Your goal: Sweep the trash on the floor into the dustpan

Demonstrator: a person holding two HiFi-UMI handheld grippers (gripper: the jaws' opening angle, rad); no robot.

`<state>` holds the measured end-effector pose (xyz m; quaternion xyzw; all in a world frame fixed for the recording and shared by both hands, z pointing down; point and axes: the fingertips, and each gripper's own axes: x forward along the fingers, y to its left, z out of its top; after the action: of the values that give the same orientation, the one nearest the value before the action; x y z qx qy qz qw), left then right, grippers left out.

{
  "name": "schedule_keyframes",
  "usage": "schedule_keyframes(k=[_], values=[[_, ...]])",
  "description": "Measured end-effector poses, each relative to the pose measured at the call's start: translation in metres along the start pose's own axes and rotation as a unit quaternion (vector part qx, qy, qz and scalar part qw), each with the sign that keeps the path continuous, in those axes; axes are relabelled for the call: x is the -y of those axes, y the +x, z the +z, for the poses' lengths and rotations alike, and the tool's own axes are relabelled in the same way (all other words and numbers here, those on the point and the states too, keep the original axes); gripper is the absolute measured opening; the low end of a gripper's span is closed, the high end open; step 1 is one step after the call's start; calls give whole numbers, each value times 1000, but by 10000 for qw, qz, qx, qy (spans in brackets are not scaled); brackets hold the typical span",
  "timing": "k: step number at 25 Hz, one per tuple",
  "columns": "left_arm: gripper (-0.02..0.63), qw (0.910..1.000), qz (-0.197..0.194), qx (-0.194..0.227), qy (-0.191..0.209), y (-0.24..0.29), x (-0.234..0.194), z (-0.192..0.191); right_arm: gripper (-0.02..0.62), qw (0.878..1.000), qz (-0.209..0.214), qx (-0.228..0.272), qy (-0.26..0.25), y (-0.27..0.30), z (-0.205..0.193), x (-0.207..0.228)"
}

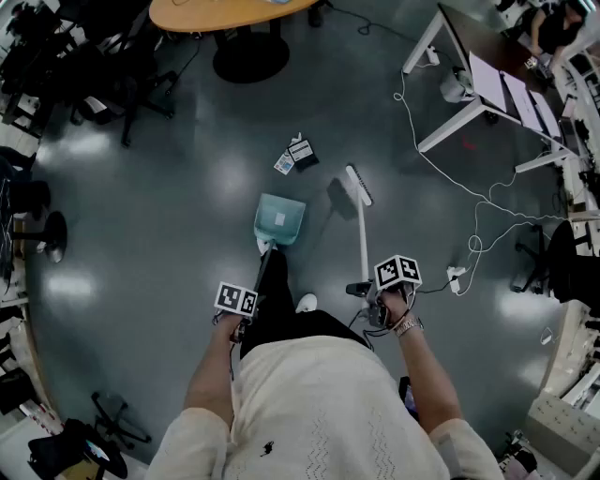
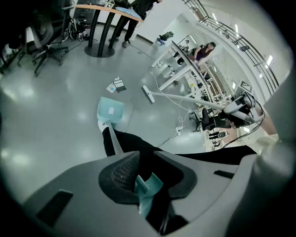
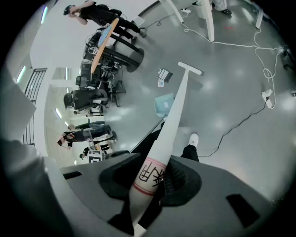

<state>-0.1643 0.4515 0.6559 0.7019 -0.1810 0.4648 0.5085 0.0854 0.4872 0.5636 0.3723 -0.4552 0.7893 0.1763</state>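
A teal dustpan (image 1: 279,218) rests on the grey floor ahead of me, its long handle (image 1: 265,267) running back to my left gripper (image 1: 240,323), which is shut on the handle's teal end (image 2: 147,190). The dustpan (image 2: 110,110) also shows in the left gripper view. My right gripper (image 1: 379,314) is shut on the white broom handle (image 3: 159,152); the broom head (image 1: 358,184) sits on the floor right of the dustpan. The trash (image 1: 296,155), a few small cards or packets, lies just beyond the dustpan and left of the broom head. The same trash (image 3: 163,77) appears beside the broom head (image 3: 190,68).
A round wooden table (image 1: 225,13) on a black base stands beyond the trash. White desks (image 1: 487,84) are at the right, with a white cable (image 1: 473,202) trailing to a power strip (image 1: 457,277). Office chairs (image 1: 112,84) stand at the left. My white shoe (image 1: 306,303) is near the handles.
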Motion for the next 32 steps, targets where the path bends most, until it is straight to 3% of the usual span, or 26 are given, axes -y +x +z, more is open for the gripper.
schedule_keyframes(k=[6,11,16,19,23,27,32], values=[[77,9999,-9,-121,-32,-16,-39,82,121,9997,-143,170,-33,4,95,-51],[80,9987,-114,-51,493,-55,-82,181,121,9993,-153,213,276,28,173,-114],[79,9919,-219,308,1209,-80,-95,268,121,9947,504,387,802,32,231,-175],[79,9891,-238,361,1407,-81,-98,299,121,9958,478,297,725,33,256,-196],[80,9908,-154,440,1273,-73,-94,324,121,9993,141,75,353,30,292,-190],[78,9949,9,606,806,-54,-91,342,121,9991,-302,-304,-40,28,332,-162],[80,9947,454,608,699,-42,-99,366,121,9945,-542,-770,-456,28,388,-145]])
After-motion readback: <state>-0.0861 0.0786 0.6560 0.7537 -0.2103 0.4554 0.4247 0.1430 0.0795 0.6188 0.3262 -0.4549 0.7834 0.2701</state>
